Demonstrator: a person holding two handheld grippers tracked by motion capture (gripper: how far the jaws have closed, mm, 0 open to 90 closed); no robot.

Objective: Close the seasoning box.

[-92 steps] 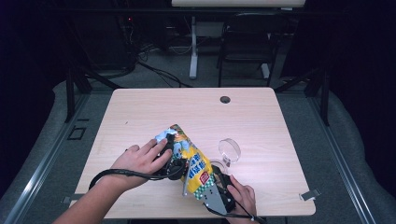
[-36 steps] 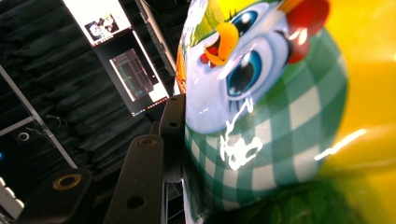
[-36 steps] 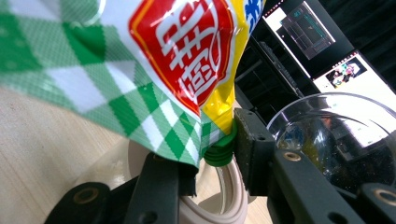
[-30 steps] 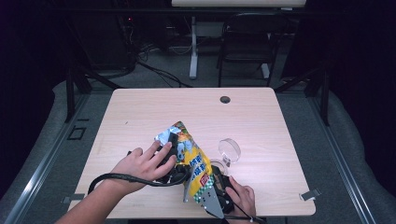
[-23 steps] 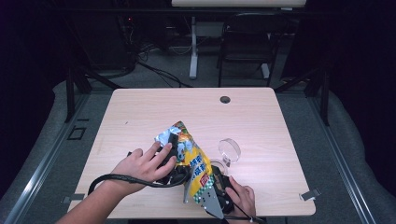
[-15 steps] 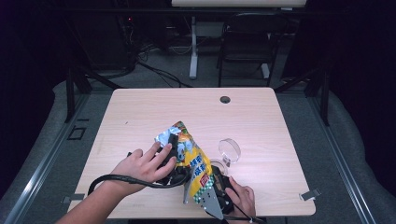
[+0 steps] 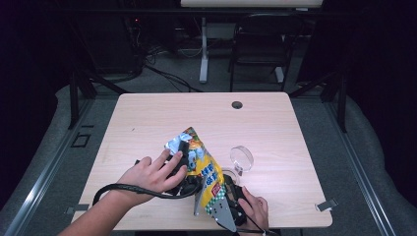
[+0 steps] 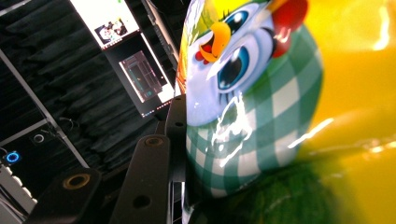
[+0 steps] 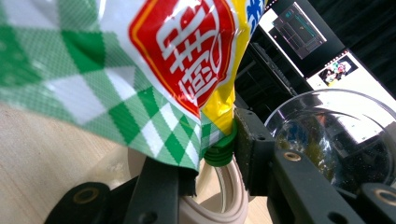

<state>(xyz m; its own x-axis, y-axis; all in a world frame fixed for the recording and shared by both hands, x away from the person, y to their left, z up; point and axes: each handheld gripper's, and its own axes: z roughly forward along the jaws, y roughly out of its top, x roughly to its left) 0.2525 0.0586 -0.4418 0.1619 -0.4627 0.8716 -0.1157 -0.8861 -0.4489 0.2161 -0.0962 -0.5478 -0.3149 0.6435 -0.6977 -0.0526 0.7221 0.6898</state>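
Note:
A yellow snack bag with green checks and a cartoon bird stands tilted above the table's near middle, and both grippers hold it. My left gripper, under the person's left hand, is shut on the bag's upper part. Its jaws have just been closing a little, with the bag between them and one black finger against the foil. My right gripper is shut on the bag's lower corner, which is pinched between its jaws.
A clear glass bowl sits just right of the bag and shows close behind my right jaws. A white ring lies under the bag's corner. The wooden table has a cable hole at the back and a metal clip at the near right.
The bag's top stands slightly higher than in the earliest frame. Both hands have kept their places over the last second.

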